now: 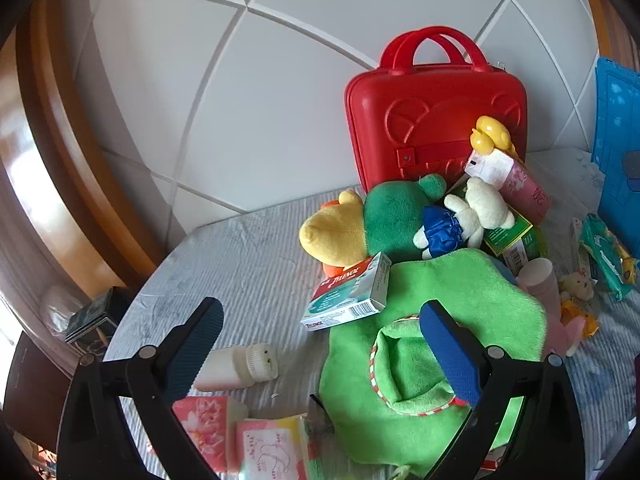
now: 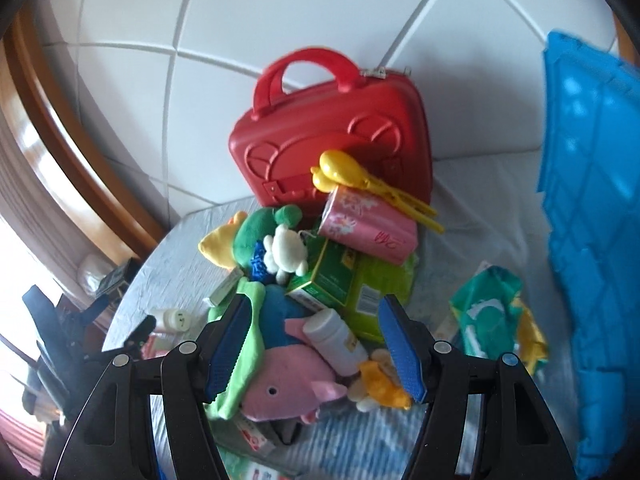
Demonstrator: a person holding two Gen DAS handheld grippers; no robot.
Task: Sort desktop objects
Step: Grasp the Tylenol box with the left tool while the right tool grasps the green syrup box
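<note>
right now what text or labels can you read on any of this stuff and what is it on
"TYLENOL" on the red and teal box, on its top face and again on its lower edge.
Barcode on that box: digits too small to read.
Green box: print and barcode too small to read.
Pink pack: red scrawl, not legible.
Pink packets: marks not legible.
White bottle: yellow label blurred.
</note>
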